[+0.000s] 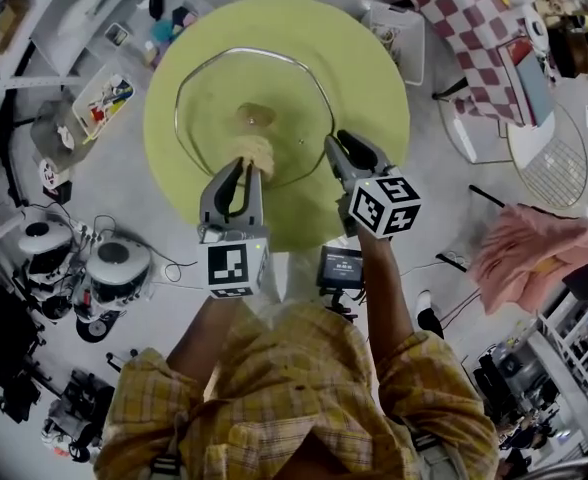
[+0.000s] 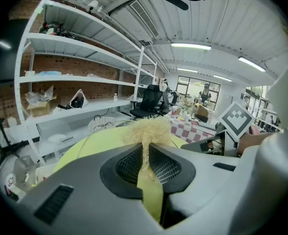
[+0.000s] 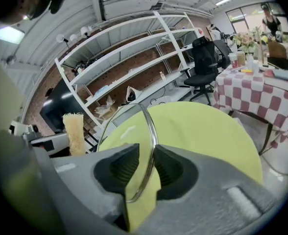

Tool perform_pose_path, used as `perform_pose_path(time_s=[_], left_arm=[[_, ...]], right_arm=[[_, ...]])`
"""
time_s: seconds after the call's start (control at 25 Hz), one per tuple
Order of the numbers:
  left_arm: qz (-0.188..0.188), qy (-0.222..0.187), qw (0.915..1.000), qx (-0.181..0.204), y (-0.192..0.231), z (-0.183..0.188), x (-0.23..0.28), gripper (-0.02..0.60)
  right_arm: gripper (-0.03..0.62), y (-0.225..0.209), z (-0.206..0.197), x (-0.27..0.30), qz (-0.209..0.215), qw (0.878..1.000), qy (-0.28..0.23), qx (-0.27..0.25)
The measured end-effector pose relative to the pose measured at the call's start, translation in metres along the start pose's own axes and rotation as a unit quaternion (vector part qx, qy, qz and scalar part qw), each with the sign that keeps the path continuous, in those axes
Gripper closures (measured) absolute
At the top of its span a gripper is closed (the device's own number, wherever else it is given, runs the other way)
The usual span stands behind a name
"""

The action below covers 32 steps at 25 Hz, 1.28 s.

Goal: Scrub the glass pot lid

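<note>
A glass pot lid (image 1: 224, 88) with a metal rim and a centre knob (image 1: 256, 116) rests on the round green table (image 1: 374, 68). My left gripper (image 1: 246, 171) is shut on a pale fibrous scrubber (image 1: 257, 153), whose tuft (image 2: 151, 129) sticks out past the jaws over the lid's near part. My right gripper (image 1: 340, 150) is at the lid's right edge. In the right gripper view the lid's rim (image 3: 153, 126) runs between the jaws of that gripper (image 3: 145, 166), with a gap beside it, so they stand open. The scrubber (image 3: 74, 131) shows at left there.
A table with a checked cloth (image 1: 474, 28) and a white wire chair (image 1: 554, 158) stand at the right, and a pink cloth (image 1: 534, 248) lies lower right. Round white devices (image 1: 114, 268) sit on the floor at left. White shelving (image 2: 75, 82) lines the wall.
</note>
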<state>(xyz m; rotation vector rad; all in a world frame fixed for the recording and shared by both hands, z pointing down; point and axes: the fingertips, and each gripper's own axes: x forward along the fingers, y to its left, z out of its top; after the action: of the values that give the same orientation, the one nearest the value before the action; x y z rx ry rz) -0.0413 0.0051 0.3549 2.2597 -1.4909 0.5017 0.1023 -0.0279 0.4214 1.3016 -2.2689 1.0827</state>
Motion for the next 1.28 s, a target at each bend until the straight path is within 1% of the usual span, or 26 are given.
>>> perform_pose_path(time_s=[0.16,0.48,0.56,0.6,0.76,0.88,1.0,1.08,1.28], left_arm=[[0.003,0.005,1.0,-0.005,0.002,-0.006,0.004,0.538],[0.003,0.014,0.9999,0.006,0.006,-0.013,0.008,0.538],[0.004,0.016,0.9998,0.006,0.007,-0.015,0.009,0.538],[0.004,0.017,0.9998,0.006,0.007,-0.016,0.011,0.538],[-0.005,0.021,0.9998,0.004,0.009,-0.021,0.02,0.538],[-0.01,0.021,0.9997,0.005,0.013,-0.021,0.032,0.538],[-0.005,0.02,0.9998,0.007,0.019,-0.023,0.042,0.538],[-0.012,0.026,0.9996,0.006,0.017,-0.026,0.047,0.538],[-0.044,0.046,0.998,0.001,-0.001,-0.029,0.07,0.538]], right_arm=[[0.497,-0.009,-0.007,0.008,0.009,1.0,0.01,0.022],[0.499,-0.011,-0.014,0.018,0.032,0.999,0.025,0.024],[0.508,-0.009,-0.014,0.019,0.042,0.998,0.023,0.027],[0.523,-0.009,-0.014,0.019,0.047,0.998,0.021,0.03],[0.528,-0.008,-0.014,0.02,0.066,0.997,0.014,0.048],[0.528,-0.008,-0.014,0.022,0.071,0.996,0.011,0.046],[0.53,-0.008,-0.014,0.024,0.073,0.996,0.007,0.046],[0.531,-0.008,-0.015,0.023,0.072,0.996,0.007,0.049],[0.533,-0.008,-0.013,0.022,0.068,0.996,0.003,0.053]])
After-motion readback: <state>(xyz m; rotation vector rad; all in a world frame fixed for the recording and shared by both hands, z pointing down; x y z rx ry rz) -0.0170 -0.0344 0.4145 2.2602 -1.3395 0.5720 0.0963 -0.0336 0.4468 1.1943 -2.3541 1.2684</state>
